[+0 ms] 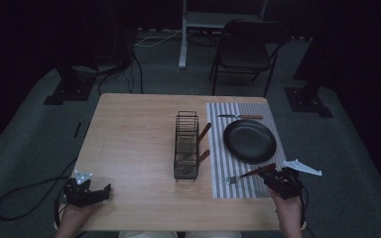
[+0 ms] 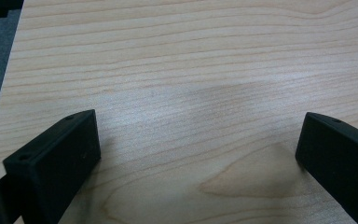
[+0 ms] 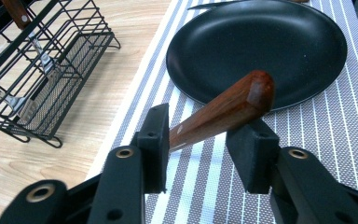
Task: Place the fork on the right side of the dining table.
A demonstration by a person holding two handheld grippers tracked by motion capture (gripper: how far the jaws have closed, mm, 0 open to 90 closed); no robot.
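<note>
A fork (image 1: 248, 173) with a brown wooden handle (image 3: 223, 109) lies slanted over the front of the striped placemat (image 1: 217, 148). Its tines are low near the mat and its handle is raised. My right gripper (image 1: 273, 174) is shut on that handle, which crosses between the jaws (image 3: 198, 140) at an angle. Just beyond it sits a black plate (image 1: 250, 141) (image 3: 261, 51). At the table's front left corner my left gripper (image 1: 104, 192) stands open over bare wood (image 2: 198, 140) with nothing between its fingers.
A black wire caddy (image 1: 186, 146) (image 3: 37, 79) stands mid-table and holds two wooden-handled utensils. A knife (image 1: 240, 117) lies on the mat behind the plate. A dark chair (image 1: 243, 49) stands beyond the wooden table (image 1: 134, 144).
</note>
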